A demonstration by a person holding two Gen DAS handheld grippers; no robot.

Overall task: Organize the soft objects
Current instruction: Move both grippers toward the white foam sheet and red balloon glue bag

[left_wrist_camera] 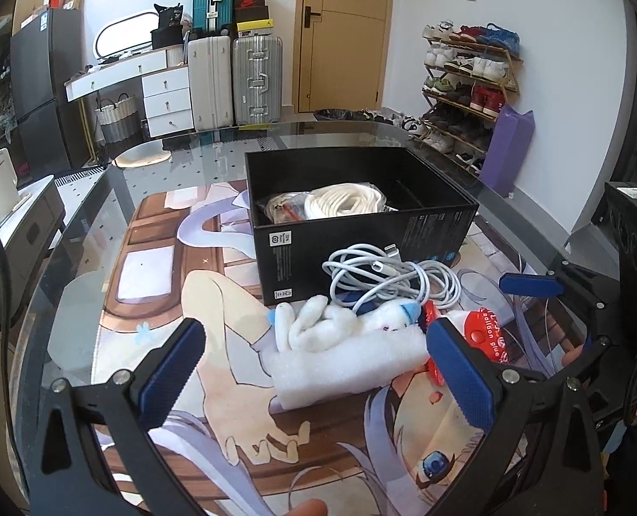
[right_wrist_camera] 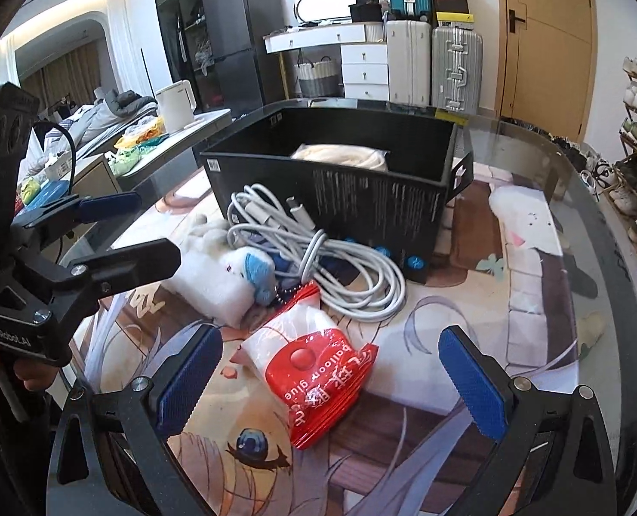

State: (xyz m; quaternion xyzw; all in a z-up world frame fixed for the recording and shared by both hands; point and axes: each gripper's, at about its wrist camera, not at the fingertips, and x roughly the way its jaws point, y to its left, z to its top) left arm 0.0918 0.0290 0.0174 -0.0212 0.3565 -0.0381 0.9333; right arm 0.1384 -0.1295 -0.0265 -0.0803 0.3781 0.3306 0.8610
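Left wrist view first: the left gripper (left_wrist_camera: 314, 370) hangs low over the table mat (left_wrist_camera: 155, 258), jaws spread wide, nothing between them. Dead ahead, at twelve o'clock from it, lies a white foam sheet (left_wrist_camera: 340, 365) with a plush toy (left_wrist_camera: 344, 322) draped on top. Just past that, a coil of white cable (left_wrist_camera: 387, 275) rests against the front wall of the black box (left_wrist_camera: 318, 253). Inside the box, a white rope coil (left_wrist_camera: 344, 200) and a small bag are already stowed. At three o'clock, a red-and-white packet (left_wrist_camera: 486, 335) peeks out behind the right-hand finger, and the right gripper (left_wrist_camera: 529, 286) shows at the edge; from this view I cannot tell its opening.

Over to the right wrist view: the right gripper (right_wrist_camera: 331, 374) is also wide open and empty, the packet (right_wrist_camera: 318, 370) lying flat directly between its fingers. The plush toy (right_wrist_camera: 232, 271) sits at eleven o'clock, touching the cable (right_wrist_camera: 327, 258), which sprawls at twelve against the box (right_wrist_camera: 361, 198). The left gripper (right_wrist_camera: 146, 232) hovers at nine o'clock.

The risks, as I judge them: the pile is tangled. The toy's bead chain lies on the packet and cable loops crowd the toy, so lifting one could drag another. The packet is slick and flat; a pinch may slide off. The foam would likely compress and slip.
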